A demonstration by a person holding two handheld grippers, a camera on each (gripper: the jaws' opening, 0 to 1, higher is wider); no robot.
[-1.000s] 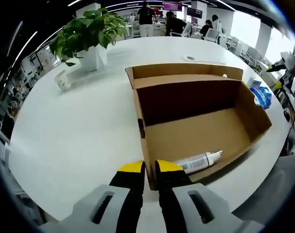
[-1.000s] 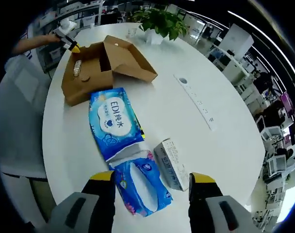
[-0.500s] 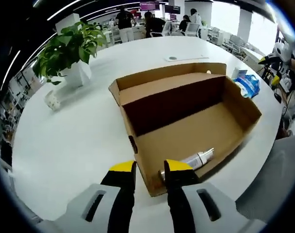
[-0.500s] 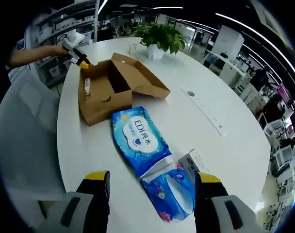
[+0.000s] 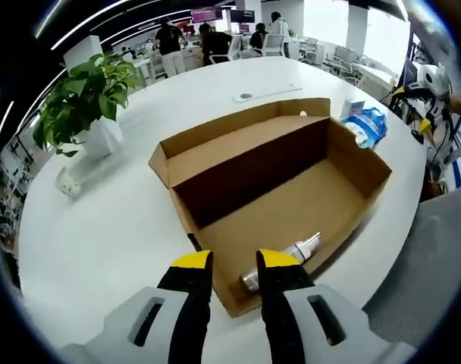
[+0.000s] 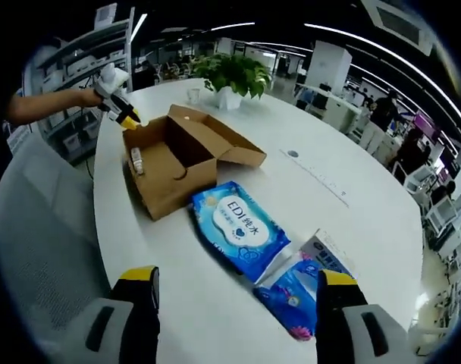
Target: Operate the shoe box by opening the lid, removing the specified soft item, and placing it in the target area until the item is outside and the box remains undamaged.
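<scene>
box [image 5: 291,205] lying open on table [image 5: 101,227], tube [image 5: 280,262] inside | wipes pack [image 6: 242,227] lying outside beside box: looking soft, light, slippery, best pinched mid-body | left gripper [image 5: 234,262] straddling box corner, slightly parted | right gripper [image 6: 238,280] hovering wide open, empty

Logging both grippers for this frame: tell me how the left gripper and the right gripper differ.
The left gripper has its jaws close together; the right gripper has them spread wide. The left gripper sits at the near corner of the open shoe box; the right gripper hangs above the table, short of the blue wipes pack. Both have yellow tips and hold nothing.
</scene>
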